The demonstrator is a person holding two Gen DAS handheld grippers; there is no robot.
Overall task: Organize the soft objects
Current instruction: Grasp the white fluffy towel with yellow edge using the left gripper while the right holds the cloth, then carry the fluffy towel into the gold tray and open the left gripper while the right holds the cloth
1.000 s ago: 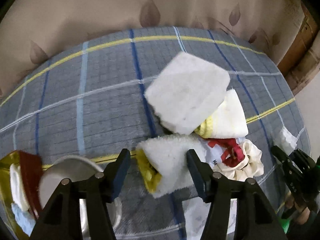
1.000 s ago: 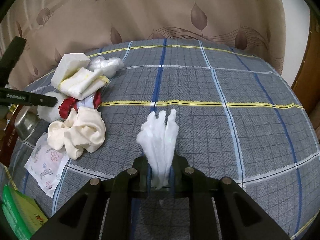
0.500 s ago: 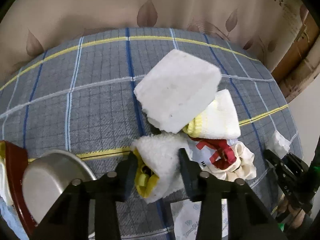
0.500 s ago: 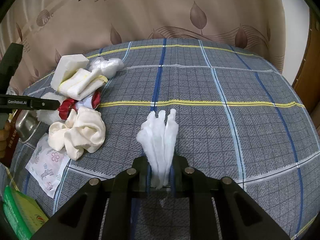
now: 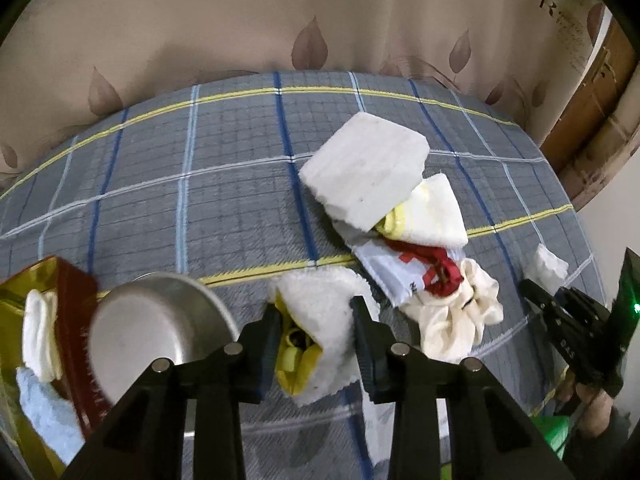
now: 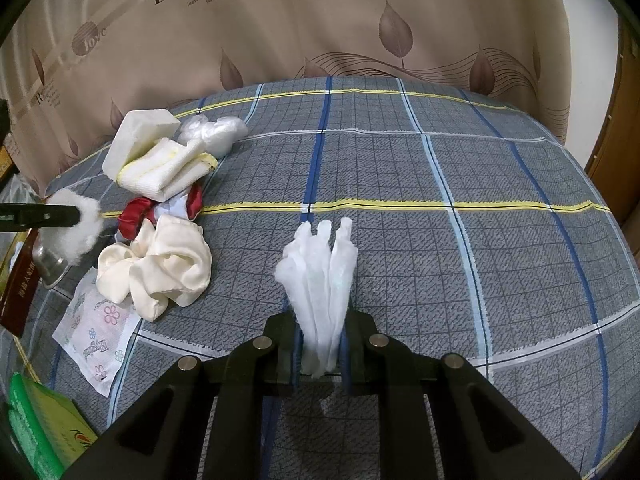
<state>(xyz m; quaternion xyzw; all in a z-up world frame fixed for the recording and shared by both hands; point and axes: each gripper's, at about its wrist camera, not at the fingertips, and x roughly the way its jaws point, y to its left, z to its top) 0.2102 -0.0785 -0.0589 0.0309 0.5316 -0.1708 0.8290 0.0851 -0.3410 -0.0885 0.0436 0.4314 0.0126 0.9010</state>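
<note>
The left tongs [image 5: 316, 334] have just been closing and now pinch a fluffy white-and-yellow cloth [image 5: 324, 316] near the steel bowl [image 5: 160, 320], presumably to carry it (a guess). The right tongs [image 6: 320, 354] clamp white cotton pads [image 6: 320, 276] over the plaid bed [image 6: 440, 240], keeping them bundled.

Grey checked bedspread [image 6: 440, 240] here, crossed with blue, pale blue and yellow stripes. Behind it, a beige curtain [image 6: 320, 20] printed with brown leaves. The fluffy cloth [image 5: 332, 312] is white with a yellow lining, the foam block [image 5: 368, 172] plain white, the scrunchie [image 6: 160, 264] cream, the ribbon [image 5: 436, 268] red, the wipes [image 6: 320, 280] white, the box [image 5: 76, 340] dark red and gold.
</note>
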